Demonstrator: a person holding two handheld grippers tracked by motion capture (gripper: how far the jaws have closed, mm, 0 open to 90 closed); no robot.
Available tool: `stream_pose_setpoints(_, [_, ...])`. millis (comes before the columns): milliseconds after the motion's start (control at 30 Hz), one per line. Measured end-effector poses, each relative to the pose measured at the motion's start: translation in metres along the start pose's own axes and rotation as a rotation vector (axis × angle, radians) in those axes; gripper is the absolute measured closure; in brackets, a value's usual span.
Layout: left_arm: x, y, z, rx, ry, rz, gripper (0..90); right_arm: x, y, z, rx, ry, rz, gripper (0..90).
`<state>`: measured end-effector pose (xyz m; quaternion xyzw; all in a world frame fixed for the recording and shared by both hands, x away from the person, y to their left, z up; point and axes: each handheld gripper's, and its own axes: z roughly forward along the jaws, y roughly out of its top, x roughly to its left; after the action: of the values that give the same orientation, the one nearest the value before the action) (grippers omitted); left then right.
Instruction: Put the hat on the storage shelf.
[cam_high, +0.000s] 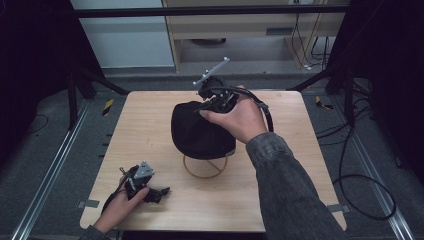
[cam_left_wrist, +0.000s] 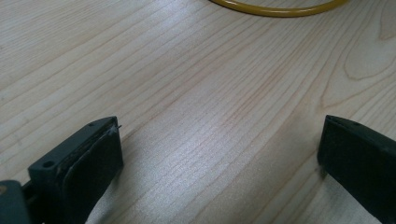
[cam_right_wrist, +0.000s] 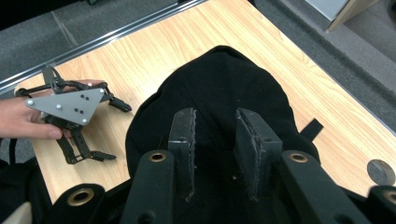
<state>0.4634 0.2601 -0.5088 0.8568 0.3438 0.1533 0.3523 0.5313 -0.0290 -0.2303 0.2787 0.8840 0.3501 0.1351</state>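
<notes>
While the left gripper is resting spread at lower left, the right gripper, jaws part-closed, is hovering over the soft, light black hat, probably best pinched at its crown

— What's under your hands?
— Your tabletop is pale wood with rounded corners. A yellow ring base rests directly on it near the middle.
— Anything else on it?
— Your left gripper lies near the front-left corner.
</notes>
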Motion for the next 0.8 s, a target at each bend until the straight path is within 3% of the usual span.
stream_pose_setpoints(433, [0.0,0.0,0.0,0.0,0.0,0.0,0.0,0.004,-0.018,-0.008,-0.065,-0.014,0.028,62.5])
stream_pose_setpoints(533, [0.0,0.0,0.0,0.0,0.0,0.0,0.0,0.005,-0.021,-0.01,-0.08,-0.007,0.04,58.4])
stream_pose_setpoints(800, [0.0,0.0,0.0,0.002,-0.001,0.002,0.0,0.007,-0.031,-0.009,-0.092,-0.048,0.066,43.3])
